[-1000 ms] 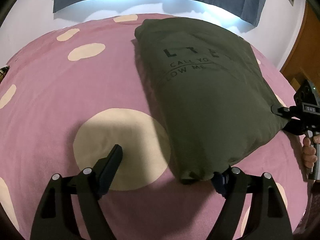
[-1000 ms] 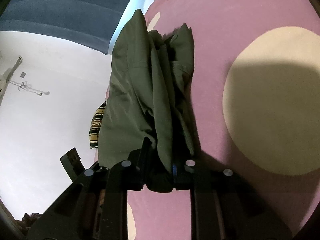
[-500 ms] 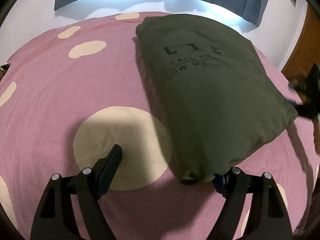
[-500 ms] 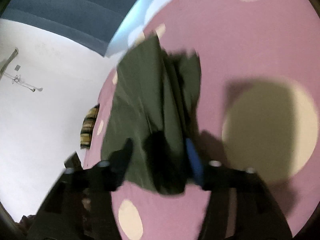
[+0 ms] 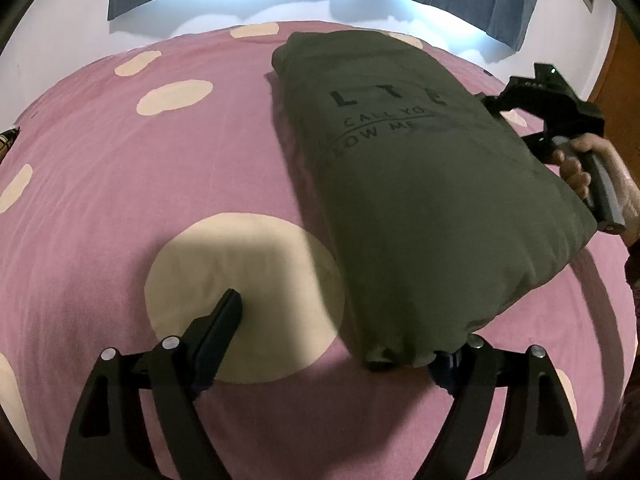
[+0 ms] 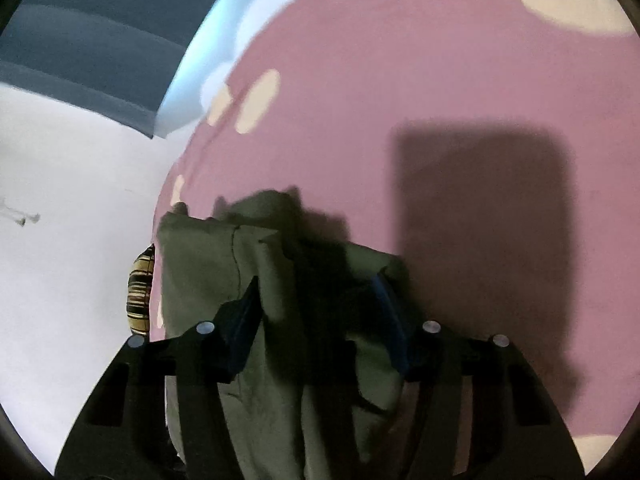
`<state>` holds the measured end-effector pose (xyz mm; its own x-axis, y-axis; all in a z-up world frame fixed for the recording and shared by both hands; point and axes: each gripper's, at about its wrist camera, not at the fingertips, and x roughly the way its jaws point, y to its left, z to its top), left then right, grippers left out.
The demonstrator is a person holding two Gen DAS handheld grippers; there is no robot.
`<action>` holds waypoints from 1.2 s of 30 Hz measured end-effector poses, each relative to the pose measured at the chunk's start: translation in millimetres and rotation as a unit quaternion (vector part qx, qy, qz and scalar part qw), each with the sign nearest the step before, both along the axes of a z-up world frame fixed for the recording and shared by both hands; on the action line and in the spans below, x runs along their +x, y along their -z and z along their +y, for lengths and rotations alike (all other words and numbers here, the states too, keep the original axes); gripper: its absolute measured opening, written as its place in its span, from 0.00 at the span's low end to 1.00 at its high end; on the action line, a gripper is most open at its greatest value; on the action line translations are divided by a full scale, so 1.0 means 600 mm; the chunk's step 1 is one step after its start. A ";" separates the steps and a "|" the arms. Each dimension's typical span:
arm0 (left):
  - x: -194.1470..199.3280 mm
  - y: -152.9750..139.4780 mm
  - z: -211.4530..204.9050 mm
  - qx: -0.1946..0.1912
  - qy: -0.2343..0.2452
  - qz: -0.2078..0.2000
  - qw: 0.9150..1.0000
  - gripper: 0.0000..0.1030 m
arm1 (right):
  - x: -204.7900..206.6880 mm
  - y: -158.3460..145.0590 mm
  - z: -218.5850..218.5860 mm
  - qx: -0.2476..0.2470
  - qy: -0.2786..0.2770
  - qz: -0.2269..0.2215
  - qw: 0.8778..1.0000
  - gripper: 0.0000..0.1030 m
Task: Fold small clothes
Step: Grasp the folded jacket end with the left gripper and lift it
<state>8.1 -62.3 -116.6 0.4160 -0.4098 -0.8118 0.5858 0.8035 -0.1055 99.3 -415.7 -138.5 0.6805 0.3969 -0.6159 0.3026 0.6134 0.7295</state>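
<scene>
One olive shirt (image 5: 420,184), folded into a thick rectangle with dark lettering on top, lies on a pink spotted bedsheet (image 5: 160,184). Its long axis runs straight away from the left gripper (image 5: 340,332), from the near hem up toward the far edge of the bed. The left gripper stands wide open: its right finger is tucked beneath the shirt's near corner, while its left finger (image 5: 224,320) rests on a cream spot, apart from the cloth. The right gripper (image 6: 320,312), also open, straddles bunched layers at the shirt's right edge, halfway along, without pinching them. Judging by position, the left gripper sits nearer the hem for a lengthwise fold.
</scene>
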 end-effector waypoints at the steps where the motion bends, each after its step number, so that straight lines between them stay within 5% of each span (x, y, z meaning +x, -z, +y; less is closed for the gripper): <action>1: 0.001 0.000 0.000 0.000 0.000 0.001 1.000 0.81 | -0.003 0.004 -0.003 0.004 0.002 -0.004 1.000 0.47; 5: -0.004 -0.004 0.003 -0.004 0.002 -0.005 1.000 0.81 | -0.021 0.001 -0.014 0.019 0.010 -0.019 1.000 0.45; 10: -0.036 -0.025 0.041 -0.068 0.065 0.015 0.995 0.81 | -0.073 -0.022 -0.018 0.024 0.008 -0.043 0.999 0.71; 14: -0.038 -0.053 0.089 -0.144 0.092 0.041 0.984 0.81 | -0.126 -0.028 -0.020 0.020 -0.005 -0.048 0.999 0.74; 20: 0.062 -0.049 0.103 -0.225 0.050 0.133 0.964 0.81 | -0.173 -0.013 -0.030 0.059 -0.004 -0.057 0.997 0.75; 29: 0.227 -0.013 0.009 -0.222 0.031 0.178 0.958 0.81 | -0.094 0.001 -0.013 0.088 -0.014 -0.063 0.994 0.75; 36: 0.334 -0.005 -0.041 -0.236 0.015 0.223 0.946 0.81 | -0.027 -0.005 -0.005 0.068 -0.025 -0.052 0.996 0.85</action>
